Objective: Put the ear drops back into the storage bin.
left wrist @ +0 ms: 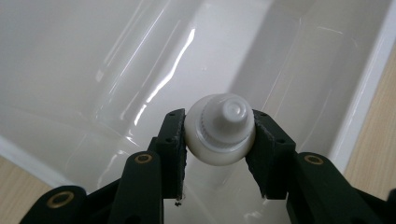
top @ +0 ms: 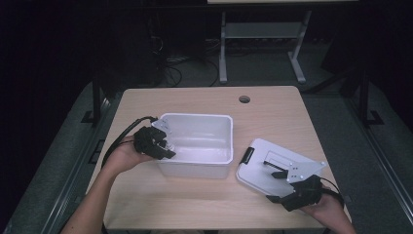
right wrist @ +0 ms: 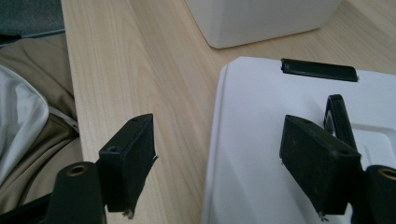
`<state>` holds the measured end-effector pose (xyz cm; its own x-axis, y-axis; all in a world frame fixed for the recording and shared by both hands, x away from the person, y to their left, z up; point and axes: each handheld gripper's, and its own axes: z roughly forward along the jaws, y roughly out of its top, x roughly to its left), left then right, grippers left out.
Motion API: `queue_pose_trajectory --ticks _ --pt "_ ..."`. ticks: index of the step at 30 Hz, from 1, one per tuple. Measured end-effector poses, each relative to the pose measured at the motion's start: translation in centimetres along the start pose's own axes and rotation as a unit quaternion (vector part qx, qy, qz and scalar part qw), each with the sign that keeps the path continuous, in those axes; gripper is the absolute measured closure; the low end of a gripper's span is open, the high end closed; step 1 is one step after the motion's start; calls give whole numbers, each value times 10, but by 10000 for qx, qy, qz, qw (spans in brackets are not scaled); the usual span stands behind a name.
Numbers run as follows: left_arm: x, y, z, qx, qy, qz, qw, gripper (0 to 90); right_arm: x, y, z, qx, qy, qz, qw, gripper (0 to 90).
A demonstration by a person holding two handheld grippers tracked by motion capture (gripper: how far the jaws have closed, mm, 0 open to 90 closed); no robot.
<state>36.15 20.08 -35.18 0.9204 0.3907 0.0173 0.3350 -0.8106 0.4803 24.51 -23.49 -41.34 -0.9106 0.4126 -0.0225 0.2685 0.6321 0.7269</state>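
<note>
Clamped jaws come first for us: from the high view, our left gripper (top: 164, 146) hangs over the left end of the white bin (top: 196, 144), which sits in the middle of the table (top: 146, 195). We judge that it is held there so that what it carries can drop straight inside. Our right gripper (top: 278, 174) rests over the near edge of the white lid (top: 272, 163), which lies flat on the table just to the right of the bin, out of the way of the opening.

Looking along the left gripper's jaws, we see them closed on a small white bottle (left wrist: 219, 130), pinched at its ribbed cap, nozzle toward the camera, with the bin's glossy inside (left wrist: 116, 70) directly beneath.

Looking along the right gripper's jaws, we find them spread wide and gripping nothing: one jaw over bare wood, the other over the lid (right wrist: 261, 140), straddling its edge near a black latch (right wrist: 320, 70), probably ready to take it.
</note>
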Motion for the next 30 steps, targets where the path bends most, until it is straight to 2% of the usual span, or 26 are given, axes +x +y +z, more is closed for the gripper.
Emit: queue_pose_trajectory --ticks 3,10,17,19,30 --pt "1 0 1 46 -50 3 10000 598 0 0 0 -2 -14 -5 10000 259" --pt "1 -2 7 168 -23 -49 9998 599 0 1 -1 -24 -44 -11 10000 259" --pt "1 -1 3 48 -44 -10 10000 600 0 1 -1 -38 -46 -60 10000 259" --pt "1 -1 3 127 30 31 9999 641 1 2 -1 -34 -42 -22 10000 258" --pt "-2 1 -4 21 54 63 10000 632 0 1 -1 -37 -46 -44 10000 258"
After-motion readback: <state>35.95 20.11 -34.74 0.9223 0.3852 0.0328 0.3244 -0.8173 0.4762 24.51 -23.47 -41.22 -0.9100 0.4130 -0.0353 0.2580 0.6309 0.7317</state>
